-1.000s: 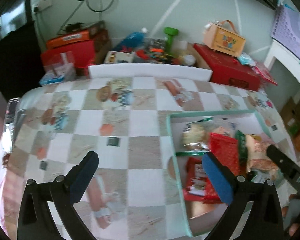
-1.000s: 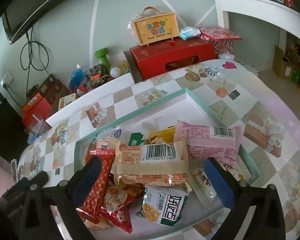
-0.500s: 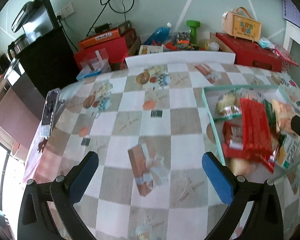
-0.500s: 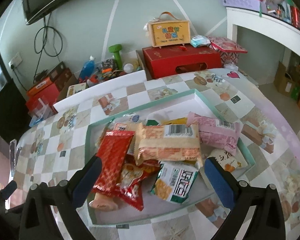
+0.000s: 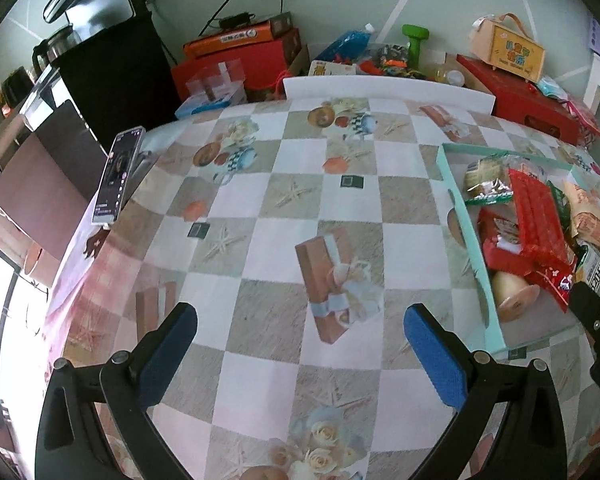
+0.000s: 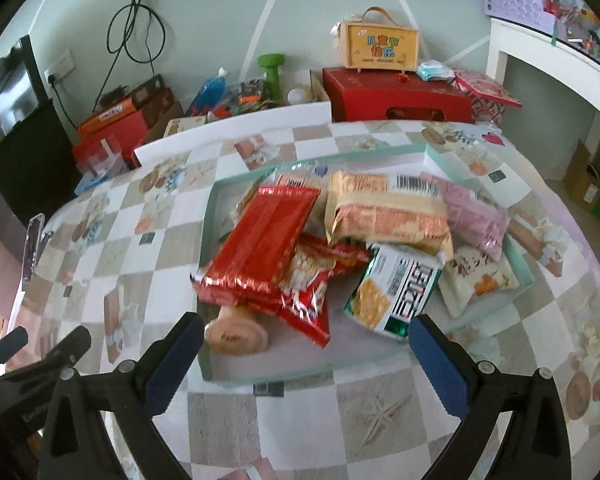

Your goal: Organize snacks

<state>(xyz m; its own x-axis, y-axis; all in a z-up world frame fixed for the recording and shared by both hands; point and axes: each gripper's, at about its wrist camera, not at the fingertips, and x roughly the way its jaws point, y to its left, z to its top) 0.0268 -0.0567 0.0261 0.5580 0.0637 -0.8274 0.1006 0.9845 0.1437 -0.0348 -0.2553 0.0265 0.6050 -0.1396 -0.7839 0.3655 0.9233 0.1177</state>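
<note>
A shallow mint-green tray lies on the checked tablecloth, piled with several snack packs. A long red pack lies on top at the left, a beige-orange pack beside it, a pink one at the right, a green-white one in front. A round bun-like snack lies in the near corner. My right gripper is open, held above the tray's near edge, empty. My left gripper is open and empty over bare tablecloth, left of the tray.
A phone lies at the table's left edge. A white board borders the far edge, with red boxes, a yellow case, a green dumbbell and clutter behind. A black cabinet stands far left.
Both grippers have drawn back and risen from the tray, so more of the table shows. The left gripper has swung left, away from the tray. Both stay open.
</note>
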